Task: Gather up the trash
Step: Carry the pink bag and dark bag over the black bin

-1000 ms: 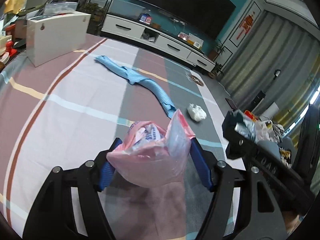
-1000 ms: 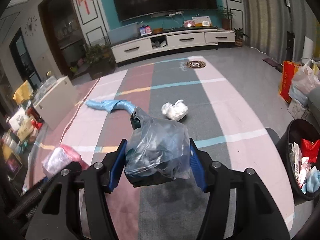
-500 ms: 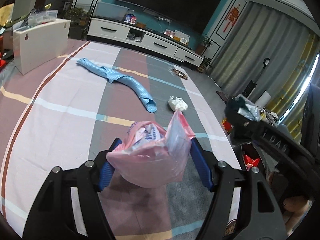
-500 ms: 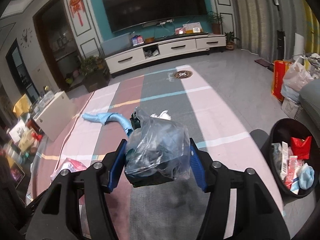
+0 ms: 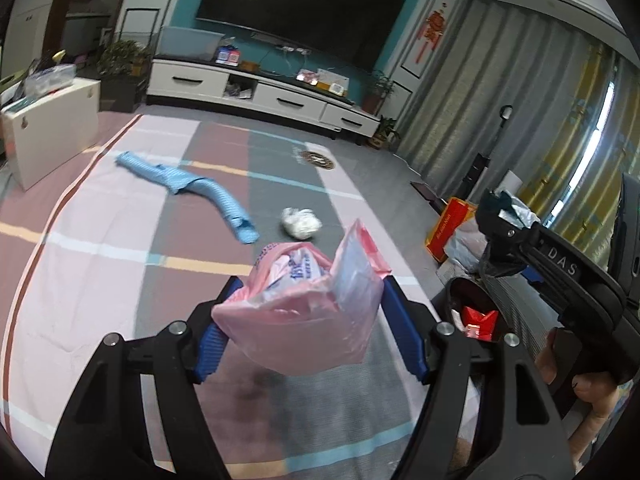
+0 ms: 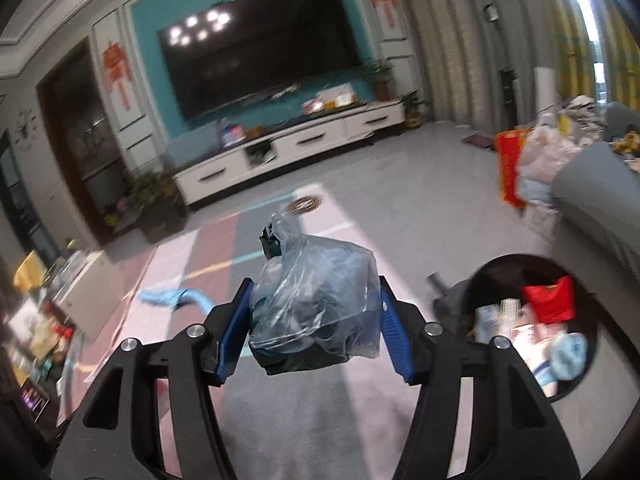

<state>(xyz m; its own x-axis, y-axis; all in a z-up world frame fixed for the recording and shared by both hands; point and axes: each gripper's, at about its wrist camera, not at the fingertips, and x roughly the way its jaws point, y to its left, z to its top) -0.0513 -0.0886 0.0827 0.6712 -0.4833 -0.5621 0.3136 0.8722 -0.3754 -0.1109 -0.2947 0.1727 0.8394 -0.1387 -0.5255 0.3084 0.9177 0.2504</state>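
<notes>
- Left tool (image 5: 304,320) is gripping the pink bag (image 5: 308,312) at lower centre, jaws part-open around its bulk;
- Right tool (image 6: 316,320) is likewise clamping the clear bag (image 6: 316,304), apparently for binning;
- Black bin (image 6: 576,384) is waiting lower right; white wad (image 5: 301,222) is lying on the floor beyond.

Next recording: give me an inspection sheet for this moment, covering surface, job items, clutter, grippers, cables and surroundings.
Surface: striped rug over grey floor.
Job's things: pink bag and clear bag of dark waste, each held; black bin partly filled; crumpled white wad lying on the rug.
Clutter: blue cloth on the rug; red bag and plastic bags at the right.
Grippers: left gripper shut on the pink bag; right gripper shut on the clear bag.
Cables: thin wires below the TV.
Surroundings: white TV cabinet, curtains, potted plants, white box.
</notes>
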